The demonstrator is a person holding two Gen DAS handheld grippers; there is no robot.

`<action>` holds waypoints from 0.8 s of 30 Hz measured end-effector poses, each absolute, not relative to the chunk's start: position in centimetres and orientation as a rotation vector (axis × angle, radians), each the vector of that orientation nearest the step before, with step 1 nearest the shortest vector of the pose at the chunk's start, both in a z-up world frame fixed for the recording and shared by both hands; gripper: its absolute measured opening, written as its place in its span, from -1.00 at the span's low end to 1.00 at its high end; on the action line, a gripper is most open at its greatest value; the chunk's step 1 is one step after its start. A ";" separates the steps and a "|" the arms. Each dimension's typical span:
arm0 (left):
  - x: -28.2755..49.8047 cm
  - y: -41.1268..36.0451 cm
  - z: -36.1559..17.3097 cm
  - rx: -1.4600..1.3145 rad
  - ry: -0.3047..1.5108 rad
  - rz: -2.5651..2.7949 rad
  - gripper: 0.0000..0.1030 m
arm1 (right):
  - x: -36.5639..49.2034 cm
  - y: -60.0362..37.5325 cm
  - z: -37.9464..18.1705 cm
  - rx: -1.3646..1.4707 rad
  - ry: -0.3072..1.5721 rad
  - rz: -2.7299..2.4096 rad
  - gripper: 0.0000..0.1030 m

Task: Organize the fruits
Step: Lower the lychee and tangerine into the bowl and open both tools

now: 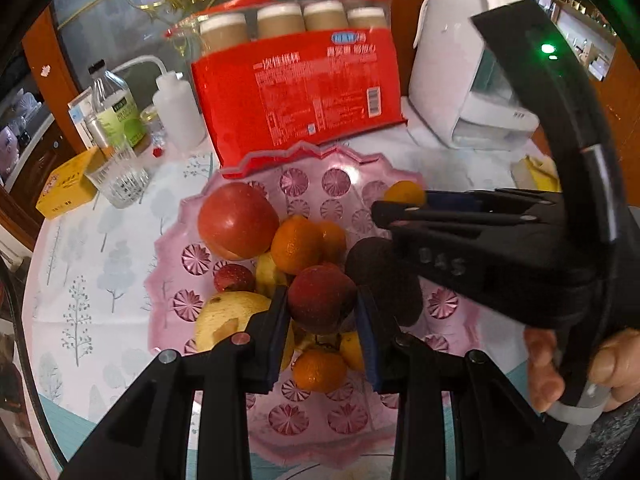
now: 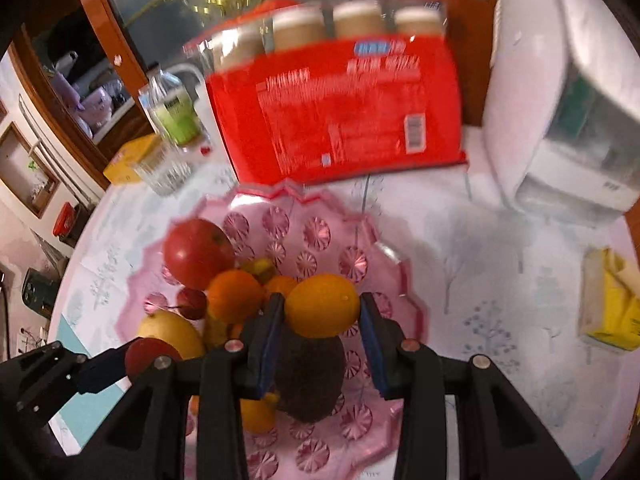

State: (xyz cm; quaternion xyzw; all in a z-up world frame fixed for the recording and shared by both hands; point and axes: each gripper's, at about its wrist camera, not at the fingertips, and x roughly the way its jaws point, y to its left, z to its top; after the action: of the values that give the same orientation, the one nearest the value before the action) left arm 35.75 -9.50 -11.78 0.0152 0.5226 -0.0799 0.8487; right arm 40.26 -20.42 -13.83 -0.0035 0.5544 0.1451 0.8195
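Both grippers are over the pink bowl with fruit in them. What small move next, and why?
Probably lower the right gripper a little and release its orange. It is clamped above the pink bowl, over a dark fruit, with bare bowl just to the right. The left gripper is shut on a peach close by, so moving one at a time seems safer.

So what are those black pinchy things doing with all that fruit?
A person holds a pincher in each hand, sorting fruit over a pink glass bowl. The left gripper has a dark red peach between its fingers. The right gripper has an orange between its own. Both fruits are above the pile in the bowl, where a big red apple, more oranges and a yellow pear already sit.
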 end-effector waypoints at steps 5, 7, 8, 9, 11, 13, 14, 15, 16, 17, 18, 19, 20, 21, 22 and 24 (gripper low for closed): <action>36.6 -9.3 -13.4 0.035 1.133 -0.157 -0.39 | 41.0 -19.3 -15.8 -0.016 1.209 0.322 -0.25; 36.6 -9.1 -13.6 0.031 1.140 -0.155 -0.20 | 41.2 -19.0 -16.3 -0.002 1.226 0.336 -0.23; 36.6 -8.9 -13.6 0.024 1.143 -0.156 -0.12 | 41.2 -19.0 -16.4 0.001 1.227 0.336 -0.22; 36.5 -8.8 -13.5 0.010 1.136 -0.165 0.07 | 41.2 -19.1 -16.5 0.006 1.226 0.339 -0.21; 36.3 -8.5 -13.0 0.012 1.114 -0.136 0.42 | 41.2 -19.1 -16.4 0.022 1.224 0.348 -0.18; 35.9 -8.2 -12.4 0.012 1.093 -0.129 0.49 | 41.1 -19.1 -16.2 0.031 1.219 0.351 -0.16; 35.8 -8.0 -12.2 0.009 1.091 -0.126 0.49 | 41.1 -19.2 -16.1 0.031 1.215 0.351 -0.15; 35.7 -7.7 -12.1 0.003 1.092 -0.123 0.50 | 40.9 -19.2 -15.9 0.027 1.211 0.350 -0.14; 35.6 -7.5 -11.9 -0.004 1.093 -0.121 0.50 | 40.7 -19.1 -15.7 0.021 1.206 0.352 -0.14; 35.5 -7.2 -11.7 -0.016 1.095 -0.118 0.50 | 40.6 -19.0 -15.5 0.018 1.202 0.354 -0.14; 35.5 -7.0 -11.6 -0.023 1.097 -0.116 0.50 | 40.3 -19.0 -15.2 0.015 1.199 0.358 -0.14; 35.3 -6.8 -11.4 -0.032 1.098 -0.113 0.50 | 40.1 -19.1 -15.0 0.015 1.197 0.360 -0.14; 35.1 -6.5 -11.2 -0.041 1.098 -0.109 0.50 | 40.0 -19.1 -14.8 0.015 1.193 0.361 -0.14; 34.8 -6.5 -11.0 -0.043 1.098 -0.106 0.50 | 39.8 -19.1 -14.5 0.014 1.189 0.362 -0.14; 34.6 -6.4 -10.8 -0.046 1.099 -0.103 0.50 | 39.6 -19.1 -14.2 0.015 1.185 0.362 -0.13; 34.2 -6.1 -10.3 -0.052 1.102 -0.097 0.50 | 39.3 -19.0 -13.7 0.016 1.177 0.360 -0.13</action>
State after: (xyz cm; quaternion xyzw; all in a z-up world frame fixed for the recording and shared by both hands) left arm 34.17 -6.12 -10.34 -0.0248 0.5231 -0.0459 0.8506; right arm 39.33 -19.04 -13.74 0.0075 0.5521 0.1688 0.8165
